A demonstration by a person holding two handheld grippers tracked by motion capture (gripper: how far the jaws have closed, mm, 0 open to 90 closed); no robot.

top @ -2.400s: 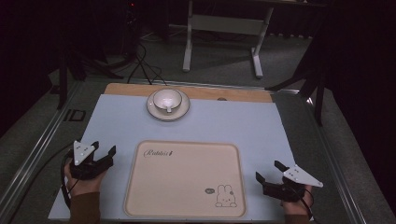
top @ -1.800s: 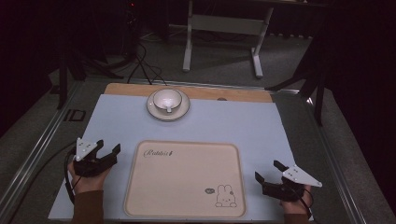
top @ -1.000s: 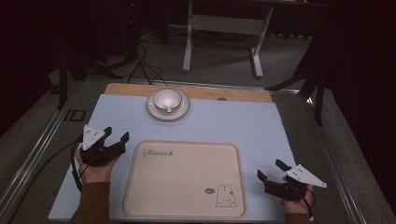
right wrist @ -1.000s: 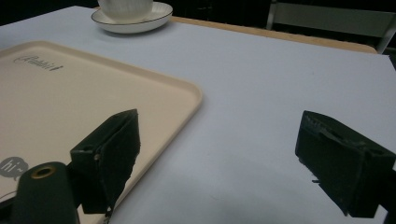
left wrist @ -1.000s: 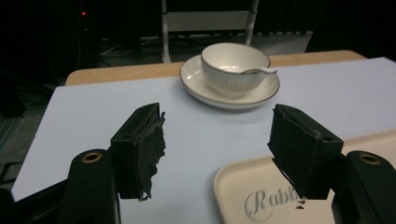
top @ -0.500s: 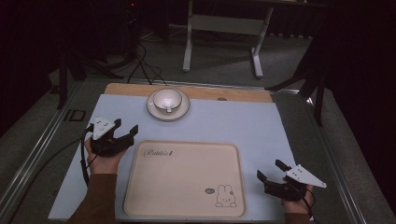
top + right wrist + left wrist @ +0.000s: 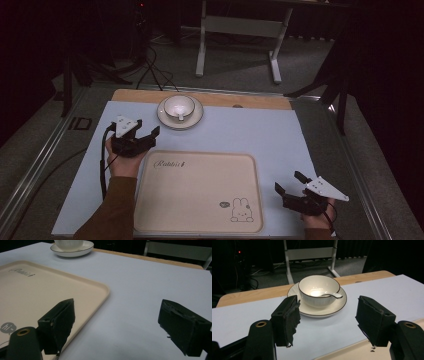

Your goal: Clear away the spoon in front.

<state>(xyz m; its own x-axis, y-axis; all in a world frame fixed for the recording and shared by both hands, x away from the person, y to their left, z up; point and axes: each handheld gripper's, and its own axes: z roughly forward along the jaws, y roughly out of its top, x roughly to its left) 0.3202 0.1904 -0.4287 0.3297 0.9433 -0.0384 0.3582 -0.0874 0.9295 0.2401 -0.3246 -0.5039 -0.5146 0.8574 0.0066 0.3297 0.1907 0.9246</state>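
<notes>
A white ceramic bowl (image 7: 319, 289) with a dark rim sits on a matching white saucer (image 7: 317, 308) at the far edge of the pale blue table mat (image 7: 240, 130); a white spoon (image 7: 331, 295) lies inside the bowl. The left gripper (image 7: 145, 136) stands just short of the saucer, jaws spread wide, holding nothing. A cream rectangular tray (image 7: 200, 190) with a rabbit print lies at the near centre. The right gripper (image 7: 290, 182) rests beside the tray's right edge, jaws likewise parted and empty.

Dark lab; floor cables (image 7: 150, 65), metal stand (image 7: 240, 30)
</notes>
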